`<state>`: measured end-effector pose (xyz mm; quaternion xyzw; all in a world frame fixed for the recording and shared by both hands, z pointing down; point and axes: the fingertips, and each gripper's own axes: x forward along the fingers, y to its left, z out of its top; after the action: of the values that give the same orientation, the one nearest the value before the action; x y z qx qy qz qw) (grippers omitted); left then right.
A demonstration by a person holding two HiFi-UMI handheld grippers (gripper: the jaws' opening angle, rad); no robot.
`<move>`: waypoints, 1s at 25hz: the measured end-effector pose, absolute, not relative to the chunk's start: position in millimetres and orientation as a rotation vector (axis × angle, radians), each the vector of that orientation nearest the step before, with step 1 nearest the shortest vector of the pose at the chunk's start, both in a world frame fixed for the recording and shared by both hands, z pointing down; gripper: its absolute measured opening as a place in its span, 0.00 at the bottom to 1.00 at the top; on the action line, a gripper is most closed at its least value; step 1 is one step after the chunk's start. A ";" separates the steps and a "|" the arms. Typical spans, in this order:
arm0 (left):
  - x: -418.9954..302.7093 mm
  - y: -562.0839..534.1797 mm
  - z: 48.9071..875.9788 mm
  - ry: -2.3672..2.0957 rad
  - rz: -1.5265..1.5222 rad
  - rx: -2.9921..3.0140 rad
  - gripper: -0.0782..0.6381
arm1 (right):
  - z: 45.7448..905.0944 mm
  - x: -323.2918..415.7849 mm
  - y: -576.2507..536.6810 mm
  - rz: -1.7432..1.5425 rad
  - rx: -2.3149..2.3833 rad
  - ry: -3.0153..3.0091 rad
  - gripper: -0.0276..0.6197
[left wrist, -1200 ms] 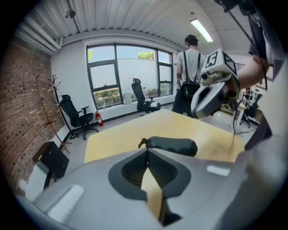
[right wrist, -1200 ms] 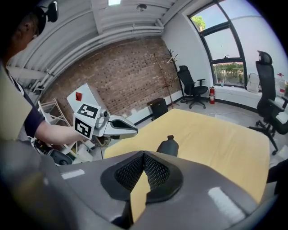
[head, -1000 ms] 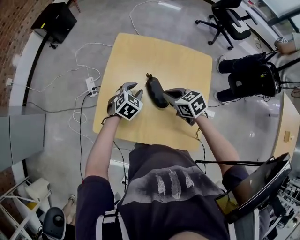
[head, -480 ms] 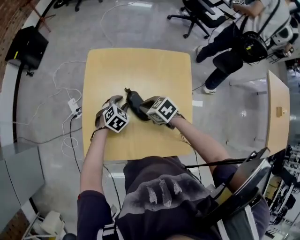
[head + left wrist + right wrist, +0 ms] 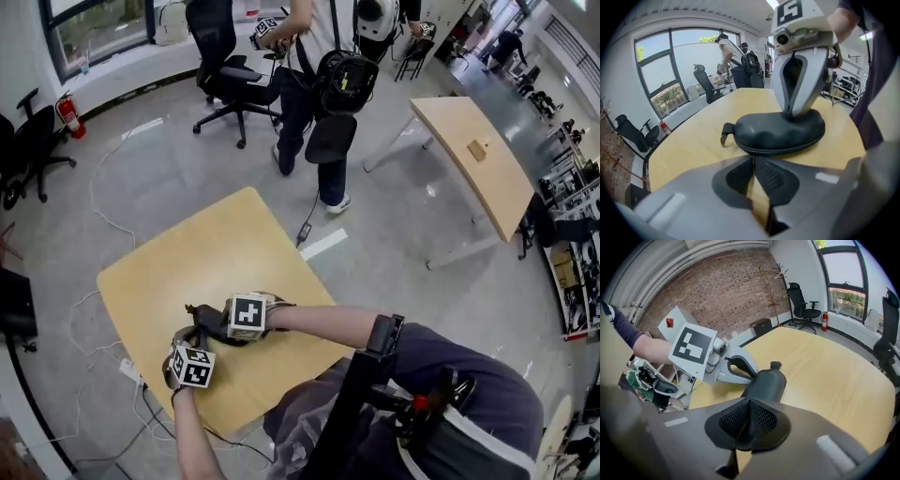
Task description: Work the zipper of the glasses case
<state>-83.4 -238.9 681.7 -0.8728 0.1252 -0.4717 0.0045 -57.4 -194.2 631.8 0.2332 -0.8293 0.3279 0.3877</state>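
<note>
The black glasses case lies on the wooden table, its small loop tab at the left end. My left gripper sits just in front of the case. Its jaws are closing, the tips meet, and nothing is between them. My right gripper comes down from above with its tips together on the case's top. In the right gripper view the case lies just past my shut right gripper, and the left gripper is at the case's side. In the head view both cubes crowd the case.
A person stands past the table beside office chairs. A second wooden table is at the right. Cables and a power strip lie on the floor by the table's left edge.
The head view has swung up to take in the room. My left gripper, open beside the case earlier, has moved in and its jaws have come together. The right gripper stays at the case.
</note>
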 end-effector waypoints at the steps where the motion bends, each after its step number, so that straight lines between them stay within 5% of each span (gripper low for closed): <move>1: -83.3 -237.6 682.7 0.389 -1.473 -2.736 0.13 | 630.5 -61.0 -195.8 0.831 0.587 -2.136 0.04; 22: -76.4 -243.6 668.6 0.374 -1.494 -2.839 0.11 | 629.6 -23.3 -197.9 0.907 0.595 -2.097 0.04; 24: -80.5 -245.4 671.1 0.317 -1.489 -2.879 0.32 | 630.3 -33.1 -203.0 0.927 0.599 -2.104 0.04; 25: -81.9 -244.8 672.2 0.303 -1.489 -2.885 0.33 | 629.9 -36.8 -203.4 0.930 0.598 -2.103 0.04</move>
<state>-81.9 -244.8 672.2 -0.8833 0.0926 -0.4558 -0.0593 -36.8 -203.4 629.9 0.2333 -0.8210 0.3630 0.3737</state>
